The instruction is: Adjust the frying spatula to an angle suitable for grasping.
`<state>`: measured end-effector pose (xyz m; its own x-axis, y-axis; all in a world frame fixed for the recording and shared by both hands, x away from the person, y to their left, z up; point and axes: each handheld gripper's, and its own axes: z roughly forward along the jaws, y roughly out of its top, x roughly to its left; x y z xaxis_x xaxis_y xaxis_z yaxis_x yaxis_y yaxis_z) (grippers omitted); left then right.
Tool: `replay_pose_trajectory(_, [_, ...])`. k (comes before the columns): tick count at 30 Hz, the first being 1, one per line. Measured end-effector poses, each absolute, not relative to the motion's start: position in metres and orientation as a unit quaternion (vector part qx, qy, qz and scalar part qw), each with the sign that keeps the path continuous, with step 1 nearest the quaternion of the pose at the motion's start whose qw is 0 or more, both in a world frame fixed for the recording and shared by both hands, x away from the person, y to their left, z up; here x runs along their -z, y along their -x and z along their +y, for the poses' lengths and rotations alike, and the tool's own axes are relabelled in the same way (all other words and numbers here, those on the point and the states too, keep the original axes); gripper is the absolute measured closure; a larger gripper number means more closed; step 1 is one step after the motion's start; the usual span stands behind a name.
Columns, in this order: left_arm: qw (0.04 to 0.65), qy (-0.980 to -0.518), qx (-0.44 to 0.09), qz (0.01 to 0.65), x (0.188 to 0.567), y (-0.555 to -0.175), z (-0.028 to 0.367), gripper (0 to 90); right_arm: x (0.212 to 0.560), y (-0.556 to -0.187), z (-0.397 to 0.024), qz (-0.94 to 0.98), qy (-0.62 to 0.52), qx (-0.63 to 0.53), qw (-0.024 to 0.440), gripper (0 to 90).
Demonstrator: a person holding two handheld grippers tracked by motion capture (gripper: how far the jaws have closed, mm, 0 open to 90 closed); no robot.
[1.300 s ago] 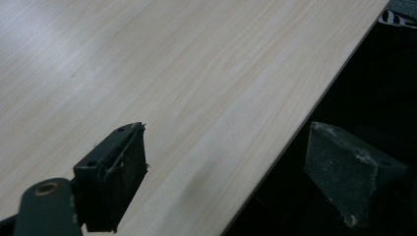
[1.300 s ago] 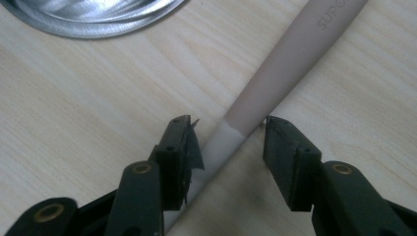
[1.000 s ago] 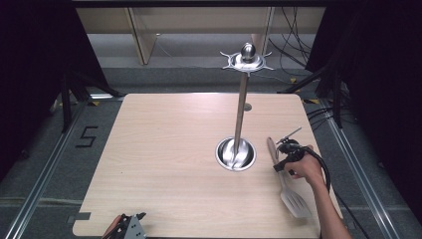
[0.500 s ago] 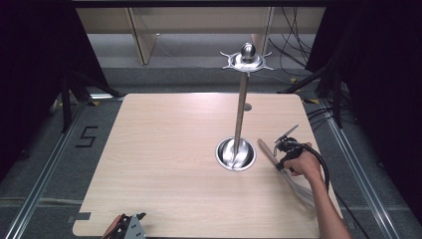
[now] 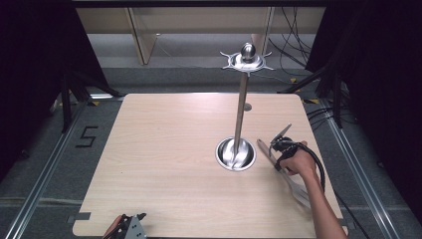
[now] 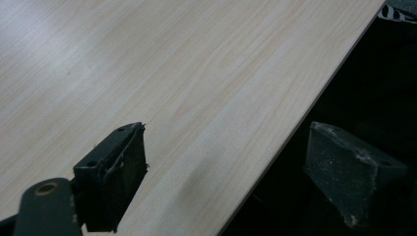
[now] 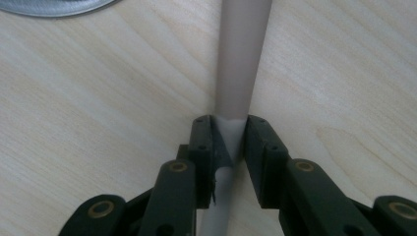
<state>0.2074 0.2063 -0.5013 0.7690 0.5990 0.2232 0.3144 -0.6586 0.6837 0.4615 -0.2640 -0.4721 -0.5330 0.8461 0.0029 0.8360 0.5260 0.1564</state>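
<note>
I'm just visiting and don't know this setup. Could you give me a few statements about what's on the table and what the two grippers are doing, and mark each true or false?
1. The right gripper has its jaws closed on a pale handle. True.
2. The left gripper grips a spoon. False: its jaws stand apart with nothing between them, at the table edge.
3. A tall metal stand rises from a round base. True.
4. Utensils hang from the stand's top. False: its hooks are bare.
5. The handle lies left of the stand's base. False: it lies to the right.
</note>
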Motion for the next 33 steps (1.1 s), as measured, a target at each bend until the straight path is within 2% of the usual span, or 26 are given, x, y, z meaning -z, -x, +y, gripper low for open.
replay_pose_trajectory(2, [0.321,-0.881,-0.216,0.272,0.502,-0.206,0.206,15.0,0.473,-0.463,-0.264,0.877,-0.474,-0.065,0.037,75.1])
replay_pose_trajectory(14, [0.322,-0.881,-0.227,0.264,0.502,-0.209,0.207,15.0,0.469,-0.458,-0.268,0.876,-0.473,-0.089,0.029,76.9])
replay_pose_trajectory(25, [0.326,-0.881,-0.224,0.260,0.501,-0.208,0.207,15.0,0.451,-0.441,-0.283,0.870,-0.461,-0.166,0.061,77.0])
replay_pose_trajectory(33, [0.326,-0.881,-0.225,0.258,0.501,-0.208,0.207,15.0,0.426,-0.423,-0.294,0.856,-0.449,-0.239,0.092,77.0])
